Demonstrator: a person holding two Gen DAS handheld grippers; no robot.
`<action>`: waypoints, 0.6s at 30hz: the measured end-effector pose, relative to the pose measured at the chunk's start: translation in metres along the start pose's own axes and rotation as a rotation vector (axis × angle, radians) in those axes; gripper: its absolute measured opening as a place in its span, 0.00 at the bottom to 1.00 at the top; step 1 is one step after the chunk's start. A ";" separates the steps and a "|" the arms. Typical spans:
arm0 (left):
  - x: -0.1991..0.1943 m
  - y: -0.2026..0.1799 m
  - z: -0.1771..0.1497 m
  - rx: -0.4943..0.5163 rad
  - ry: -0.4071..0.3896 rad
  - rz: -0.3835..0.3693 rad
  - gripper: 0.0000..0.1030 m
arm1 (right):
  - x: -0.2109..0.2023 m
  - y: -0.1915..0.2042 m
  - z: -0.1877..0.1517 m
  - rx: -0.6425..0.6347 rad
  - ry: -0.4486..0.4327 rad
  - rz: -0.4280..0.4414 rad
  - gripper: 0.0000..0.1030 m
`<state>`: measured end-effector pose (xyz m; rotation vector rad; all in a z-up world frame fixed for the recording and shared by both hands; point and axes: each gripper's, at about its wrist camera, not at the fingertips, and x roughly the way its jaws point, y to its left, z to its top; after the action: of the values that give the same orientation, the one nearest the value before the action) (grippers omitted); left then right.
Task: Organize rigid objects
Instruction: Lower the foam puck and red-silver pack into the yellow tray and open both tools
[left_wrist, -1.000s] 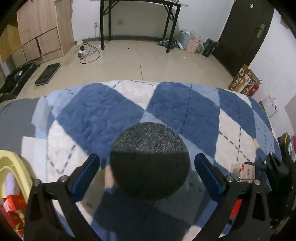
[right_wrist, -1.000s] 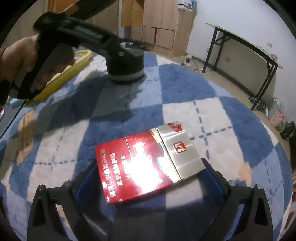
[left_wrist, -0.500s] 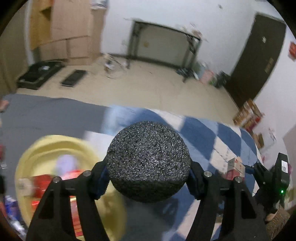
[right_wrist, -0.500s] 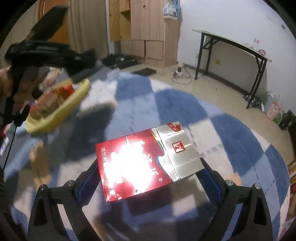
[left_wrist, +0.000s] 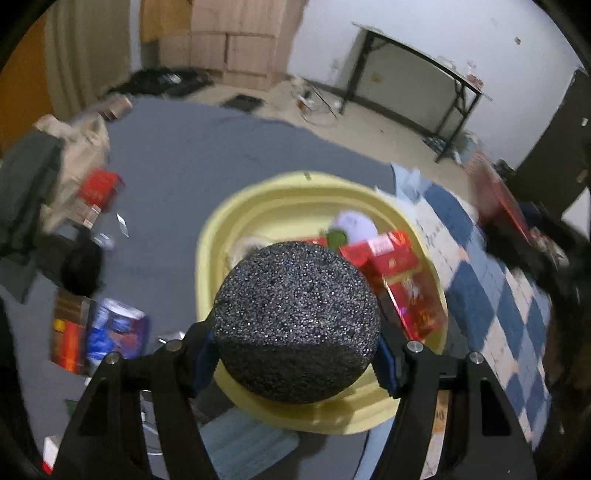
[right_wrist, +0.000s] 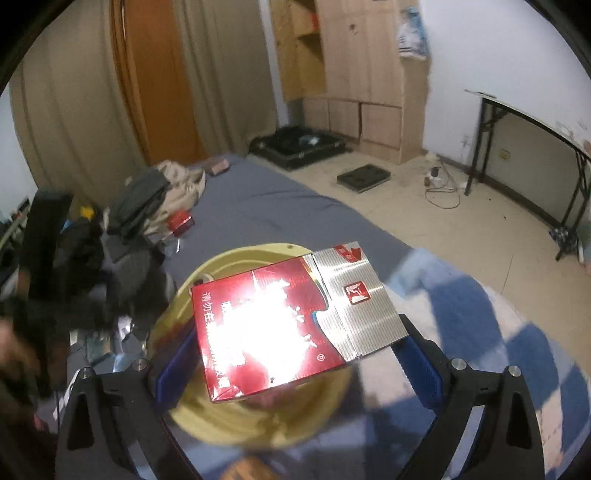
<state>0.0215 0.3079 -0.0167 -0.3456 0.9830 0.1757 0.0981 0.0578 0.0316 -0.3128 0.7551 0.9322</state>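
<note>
My left gripper (left_wrist: 295, 350) is shut on a dark speckled round puck (left_wrist: 295, 321) and holds it above the near side of a yellow basin (left_wrist: 273, 199). The basin holds red cigarette boxes (left_wrist: 391, 266) and a white round thing (left_wrist: 354, 225). My right gripper (right_wrist: 291, 354) is shut on a red and silver cigarette box (right_wrist: 295, 321), held above the same yellow basin (right_wrist: 229, 258), which shows blurred below it.
The basin sits on a grey sheet (left_wrist: 207, 147) next to a blue and white checked blanket (left_wrist: 517, 310). Loose boxes (left_wrist: 99, 332) and clothes (left_wrist: 55, 166) lie at the left. A black table (left_wrist: 417, 74) and wooden cabinets (right_wrist: 354, 66) stand beyond.
My left gripper closed on the puck, lifted it off the blanket and swung left over the basin. My right gripper carried the cigarette box left until it hangs over the basin.
</note>
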 end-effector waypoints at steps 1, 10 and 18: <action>0.006 0.001 -0.001 0.010 0.012 -0.011 0.67 | 0.012 0.004 0.010 -0.002 0.024 -0.001 0.95; 0.046 0.010 -0.001 -0.012 0.064 -0.047 0.68 | 0.127 0.009 0.072 -0.018 0.257 -0.038 0.95; 0.056 0.013 -0.002 -0.026 0.071 -0.031 0.78 | 0.172 0.003 0.067 0.006 0.328 -0.035 0.96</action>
<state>0.0464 0.3189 -0.0673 -0.3927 1.0455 0.1493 0.1891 0.2010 -0.0422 -0.4788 1.0494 0.8553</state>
